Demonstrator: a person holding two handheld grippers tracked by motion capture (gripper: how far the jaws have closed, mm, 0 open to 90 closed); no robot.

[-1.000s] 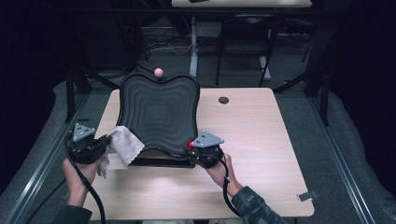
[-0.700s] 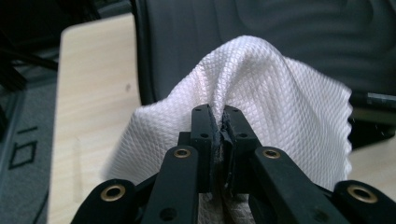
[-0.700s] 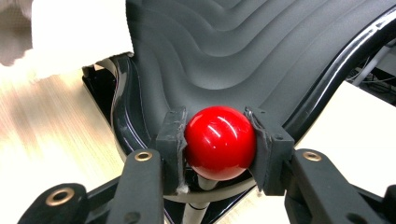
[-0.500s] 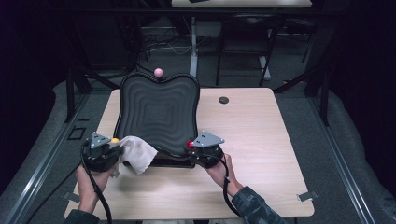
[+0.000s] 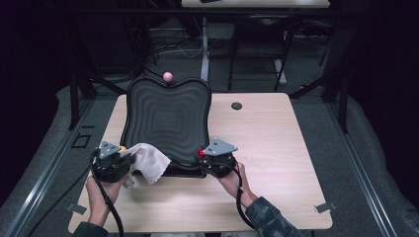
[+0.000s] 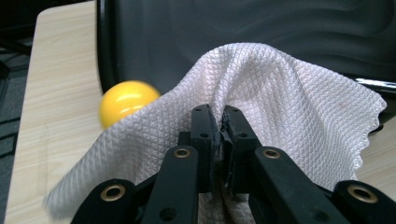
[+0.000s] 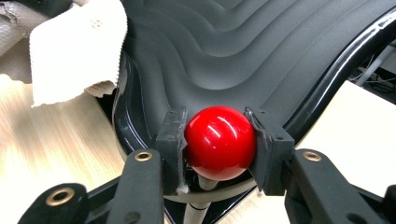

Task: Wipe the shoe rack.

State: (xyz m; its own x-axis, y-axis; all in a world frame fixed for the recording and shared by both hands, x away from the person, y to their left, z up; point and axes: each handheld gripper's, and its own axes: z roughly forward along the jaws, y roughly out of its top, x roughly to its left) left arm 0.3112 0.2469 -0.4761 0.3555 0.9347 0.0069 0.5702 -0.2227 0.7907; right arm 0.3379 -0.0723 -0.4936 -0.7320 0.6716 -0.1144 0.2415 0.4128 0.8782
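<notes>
We see the left gripper (image 6: 215,123) with its jaws pinched tight on a white cloth (image 6: 261,98), which drapes over the near left corner of the black ridged tray (image 5: 168,118); a yellow ball (image 6: 125,100) sits just beside the cloth at the tray's edge; the right gripper (image 7: 219,140) clamps a red ball (image 7: 220,142) at the tray's near right corner; a pink ball (image 5: 167,76) tops the tray's far edge; the tray stands on the wooden table (image 5: 276,143)

Bare tabletop (image 5: 296,148) right of black tray (image 5: 168,118)
</notes>
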